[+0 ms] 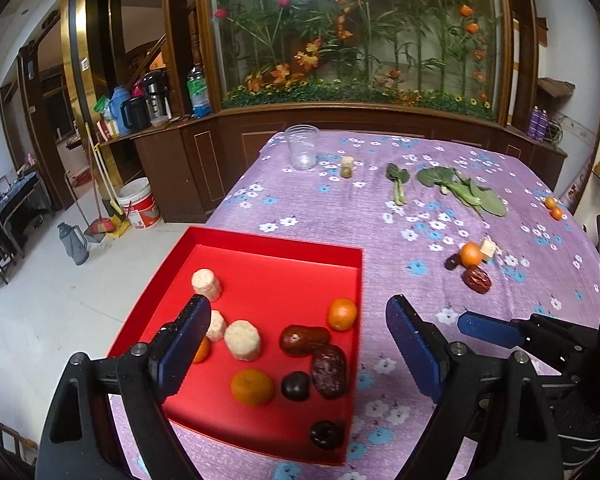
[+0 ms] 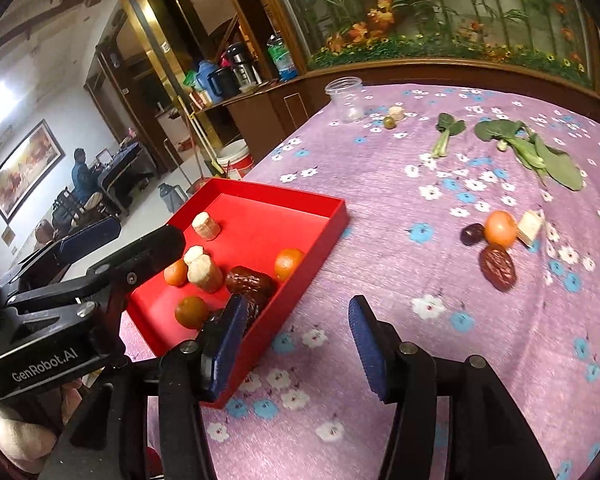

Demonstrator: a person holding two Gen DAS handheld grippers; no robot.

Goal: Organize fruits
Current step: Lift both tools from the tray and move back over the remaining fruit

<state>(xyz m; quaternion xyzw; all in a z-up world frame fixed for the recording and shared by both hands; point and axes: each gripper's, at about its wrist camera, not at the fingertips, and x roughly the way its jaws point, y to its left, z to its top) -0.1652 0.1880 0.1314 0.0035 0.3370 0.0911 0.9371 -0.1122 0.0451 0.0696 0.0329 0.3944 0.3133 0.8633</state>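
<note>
A red tray (image 1: 276, 240) (image 2: 300, 196) lies at the table's left edge. It holds several pale round cakes, small oranges, red dates and dark plums. My left gripper (image 1: 298, 308) hangs open above the tray's near half, nothing between its fingers. My right gripper (image 2: 296, 308) is open over the cloth just right of the tray, its left finger above the tray's near corner. Further right on the cloth lie an orange (image 1: 471, 255) (image 2: 500, 229), a red date (image 1: 477, 279) (image 2: 497, 267), a dark plum (image 1: 452, 262) (image 2: 471, 234) and a pale cube (image 1: 488, 248) (image 2: 531, 227).
A clear jar (image 1: 302, 147) stands at the far left of the purple flowered cloth, with a small green fruit (image 1: 345, 172) beside it. Leafy greens (image 1: 464, 192) lie at the back. Two small oranges (image 1: 553, 207) sit near the right edge. Left of the table, the floor holds a bucket (image 1: 138, 204).
</note>
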